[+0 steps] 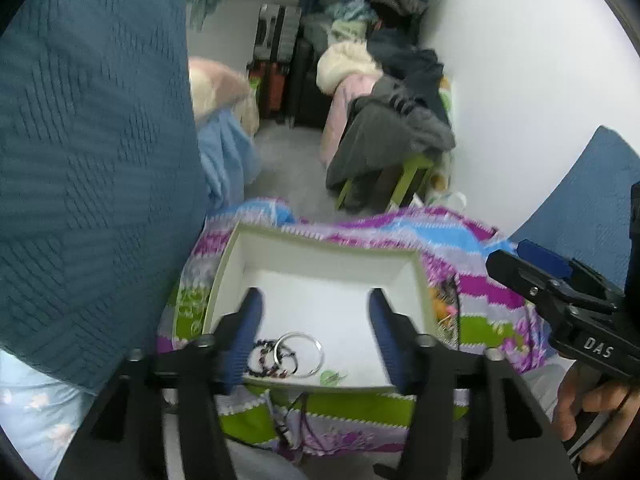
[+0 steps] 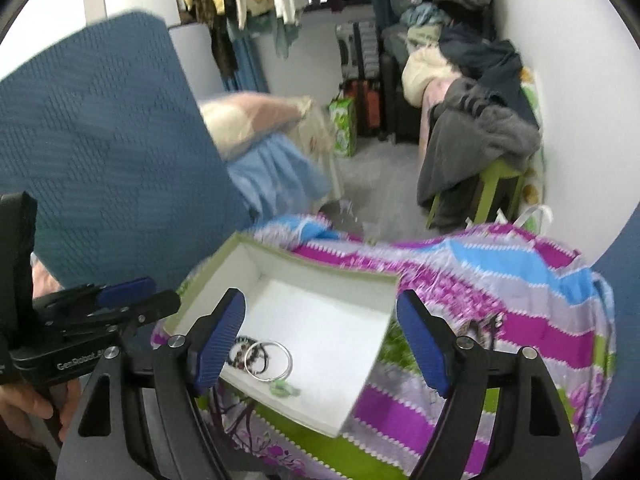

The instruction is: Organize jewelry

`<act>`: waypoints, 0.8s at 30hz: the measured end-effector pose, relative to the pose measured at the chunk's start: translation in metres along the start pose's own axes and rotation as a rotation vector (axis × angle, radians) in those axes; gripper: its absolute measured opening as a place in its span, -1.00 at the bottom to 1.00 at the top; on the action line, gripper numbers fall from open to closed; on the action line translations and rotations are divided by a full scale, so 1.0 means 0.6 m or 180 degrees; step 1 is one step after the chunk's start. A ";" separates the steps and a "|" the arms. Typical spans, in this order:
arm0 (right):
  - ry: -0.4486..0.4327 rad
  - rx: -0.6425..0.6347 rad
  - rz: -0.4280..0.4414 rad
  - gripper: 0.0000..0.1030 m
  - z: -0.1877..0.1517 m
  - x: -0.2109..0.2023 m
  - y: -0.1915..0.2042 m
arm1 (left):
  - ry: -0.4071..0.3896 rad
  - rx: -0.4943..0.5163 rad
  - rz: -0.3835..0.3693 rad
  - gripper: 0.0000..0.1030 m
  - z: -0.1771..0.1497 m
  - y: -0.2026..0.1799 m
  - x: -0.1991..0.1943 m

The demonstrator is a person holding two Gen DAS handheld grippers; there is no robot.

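A white box [image 1: 404,268] with a green outer rim is being shown lying open on a striped cloth [image 1: 472,304]. Near its front wall a silver bangle [image 1: 299,354] is lying overlapped with a dark beaded bracelet [image 1: 260,360], and a small green piece [image 1: 331,378] is lying just beside them; the rest of the box floor is bare. In the right wrist view the same silver bangle [image 2: 269,360], bracelet [image 2: 240,354] and green piece [image 2: 284,389] are seen in the box [image 2: 320,276].

The left gripper [image 1: 316,340] is being held over the box with its blue pads wide apart and nothing between them pressed. The right gripper [image 2: 320,340] is also being held agape, empty, above the box's right side. Each gripper is being seen from the other's camera at the frame edge, with a hand [image 1: 592,416] on the handle.

More dark strands [image 1: 450,308] are lying on the cloth just right of the box; what they are cannot be told. Another dark cord [image 1: 288,420] is lying in front of the box.

A blue knitted sleeve [image 1: 92,160] is filling the left of the view. Beyond the cloth [image 2: 520,300], grey floor [image 1: 288,160] is seen, with a green stool [image 1: 412,176] piled with clothes [image 1: 392,132], dark suitcases [image 1: 276,40] and a white wall [image 1: 520,80].
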State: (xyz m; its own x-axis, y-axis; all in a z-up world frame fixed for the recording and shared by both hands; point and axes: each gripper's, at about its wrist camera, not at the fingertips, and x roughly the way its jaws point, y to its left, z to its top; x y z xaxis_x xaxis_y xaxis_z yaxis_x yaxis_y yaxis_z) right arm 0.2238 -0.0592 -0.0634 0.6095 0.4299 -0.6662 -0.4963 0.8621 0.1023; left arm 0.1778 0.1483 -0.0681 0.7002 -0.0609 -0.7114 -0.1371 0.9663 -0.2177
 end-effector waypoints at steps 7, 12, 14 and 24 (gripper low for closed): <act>-0.0264 -0.0069 -0.0047 0.53 0.026 -0.074 -0.022 | -0.0300 0.0028 -0.0030 0.36 0.031 -0.064 -0.067; -0.0411 -0.0072 -0.0112 0.54 0.031 -0.121 -0.050 | -0.0472 0.0024 -0.0068 0.39 0.036 -0.104 -0.096; -0.0465 -0.0067 -0.0154 0.54 0.031 -0.137 -0.066 | -0.0523 0.0027 -0.0067 0.39 0.035 -0.119 -0.100; -0.0578 0.0092 -0.0379 0.53 -0.004 -0.163 -0.159 | -0.0400 0.0098 -0.0297 0.39 0.008 -0.203 -0.041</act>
State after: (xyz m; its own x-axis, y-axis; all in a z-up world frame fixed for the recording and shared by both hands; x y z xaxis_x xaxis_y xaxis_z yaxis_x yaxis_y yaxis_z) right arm 0.2102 -0.1842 -0.0100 0.7654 0.3635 -0.5311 -0.3978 0.9159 0.0537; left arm 0.1806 0.0334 -0.0206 0.7913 -0.1208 -0.5994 -0.0471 0.9653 -0.2568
